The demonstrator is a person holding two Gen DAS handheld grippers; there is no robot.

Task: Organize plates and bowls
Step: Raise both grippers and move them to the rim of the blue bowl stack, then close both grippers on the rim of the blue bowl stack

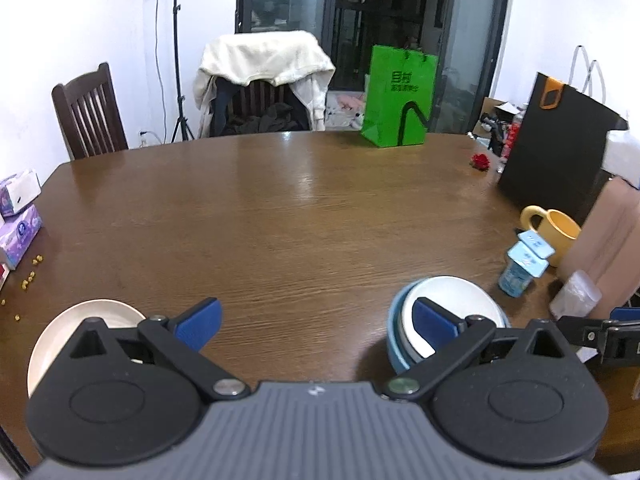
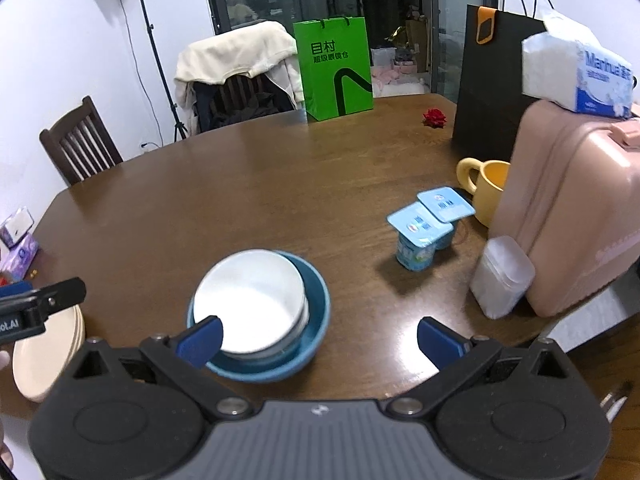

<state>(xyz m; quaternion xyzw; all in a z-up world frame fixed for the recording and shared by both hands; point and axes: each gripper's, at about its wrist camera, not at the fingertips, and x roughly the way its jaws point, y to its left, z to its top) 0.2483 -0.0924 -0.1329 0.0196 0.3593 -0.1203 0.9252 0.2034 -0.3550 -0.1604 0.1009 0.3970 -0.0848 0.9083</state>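
Note:
A white bowl (image 2: 250,304) sits nested in a blue bowl (image 2: 316,316) on the brown table (image 2: 240,200); the pair also shows in the left wrist view, white bowl (image 1: 452,300) in blue bowl (image 1: 394,344). A stack of cream plates (image 1: 80,316) lies near the table's front left edge, also seen in the right wrist view (image 2: 44,356). My left gripper (image 1: 316,326) is open and empty, between plates and bowls. My right gripper (image 2: 318,338) is open and empty, its left finger over the bowls' near rim.
Two yogurt cups (image 2: 424,232), a yellow mug (image 2: 486,190), a clear container (image 2: 502,278) and a pink box (image 2: 576,216) stand at the right. A green bag (image 1: 396,96) and black bag (image 1: 556,148) stand at the back. Tissue packs (image 1: 18,224) lie far left.

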